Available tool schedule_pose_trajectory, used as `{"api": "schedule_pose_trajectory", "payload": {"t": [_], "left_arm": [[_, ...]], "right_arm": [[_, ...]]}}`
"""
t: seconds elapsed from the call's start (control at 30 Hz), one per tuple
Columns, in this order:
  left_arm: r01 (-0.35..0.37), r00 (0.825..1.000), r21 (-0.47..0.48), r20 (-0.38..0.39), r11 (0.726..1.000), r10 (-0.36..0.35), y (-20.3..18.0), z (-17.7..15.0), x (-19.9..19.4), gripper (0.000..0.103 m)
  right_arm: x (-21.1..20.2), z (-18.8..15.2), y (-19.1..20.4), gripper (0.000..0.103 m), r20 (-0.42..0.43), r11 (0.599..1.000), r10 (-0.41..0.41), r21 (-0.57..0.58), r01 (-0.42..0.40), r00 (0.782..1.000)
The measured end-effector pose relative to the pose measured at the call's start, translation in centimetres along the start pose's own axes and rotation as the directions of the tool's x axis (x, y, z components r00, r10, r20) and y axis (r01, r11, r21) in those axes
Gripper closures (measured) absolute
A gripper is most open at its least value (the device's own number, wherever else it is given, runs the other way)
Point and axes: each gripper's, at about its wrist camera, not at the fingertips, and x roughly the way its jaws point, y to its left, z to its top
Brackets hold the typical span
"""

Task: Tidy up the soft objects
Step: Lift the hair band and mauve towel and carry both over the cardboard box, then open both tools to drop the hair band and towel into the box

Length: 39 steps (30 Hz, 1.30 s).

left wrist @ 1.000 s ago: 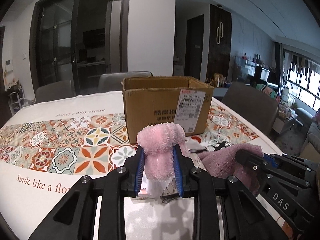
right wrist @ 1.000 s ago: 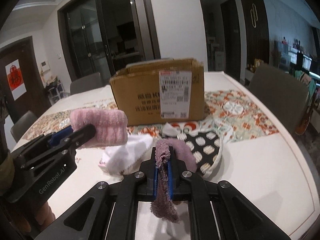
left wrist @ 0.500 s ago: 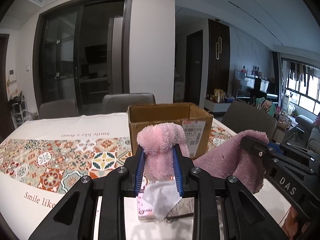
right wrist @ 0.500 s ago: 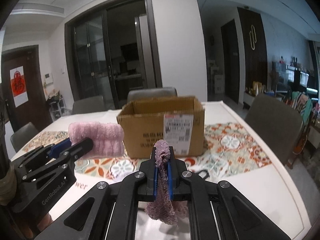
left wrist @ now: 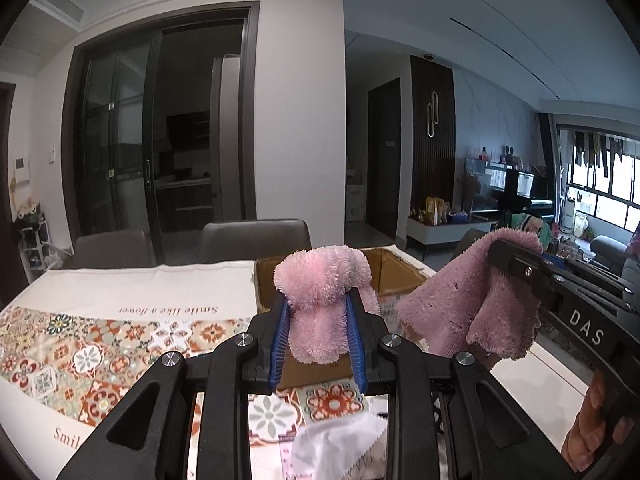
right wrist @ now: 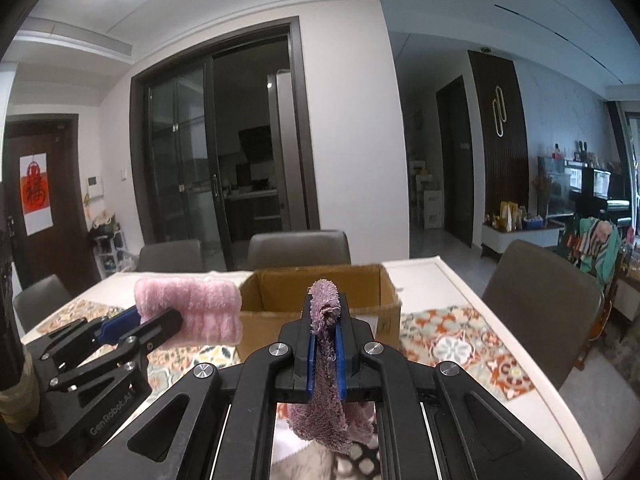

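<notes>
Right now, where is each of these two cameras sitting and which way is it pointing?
Left wrist view: on the left gripper, facing along its fingers over the patterned table toward the cardboard box; it is clamped on a fluffy pink cloth, and fingers of a hand show at lower right.
Right wrist view: on the right gripper, facing the same box; it is pinched on a mauve towel.
Shared: box, table, dark glass doors, and each view catches the other gripper with its cloth.
</notes>
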Motion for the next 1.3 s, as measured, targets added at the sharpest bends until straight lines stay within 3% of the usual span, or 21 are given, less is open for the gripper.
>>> {"api": "schedule_pose_trajectory", "payload": {"t": [0.43, 0.77, 0.97, 1.3], "left_arm": [[-0.021, 1.0, 0.015, 0.022, 1.0, 0.02, 1.0, 3.0, 4.9, 0.076], [-0.037, 0.999, 0.031, 0.005, 0.999, 0.037, 1.1, 4.1, 9.6, 0.076], [-0.036, 0.999, 0.036, -0.03, 0.999, 0.037, 1.1, 3.8, 12.0, 0.076], [-0.036, 0.987, 0.067, -0.154, 0.997, 0.046, 0.8, 1.9, 16.5, 0.076]], "right_arm": [[3.2, 4.8, 0.6, 0.094, 0.102, 0.998, 0.016, -0.057, -0.011, 0.995], [7.3, 6.6, 0.5, 0.094, 0.11, 0.996, 0.032, -0.09, -0.022, 0.993], [10.5, 6.3, -0.5, 0.094, 0.066, 0.995, 0.04, -0.089, -0.034, 0.997], [17.1, 4.0, -2.8, 0.094, -0.124, 0.998, 0.045, -0.042, -0.051, 0.991]]}}
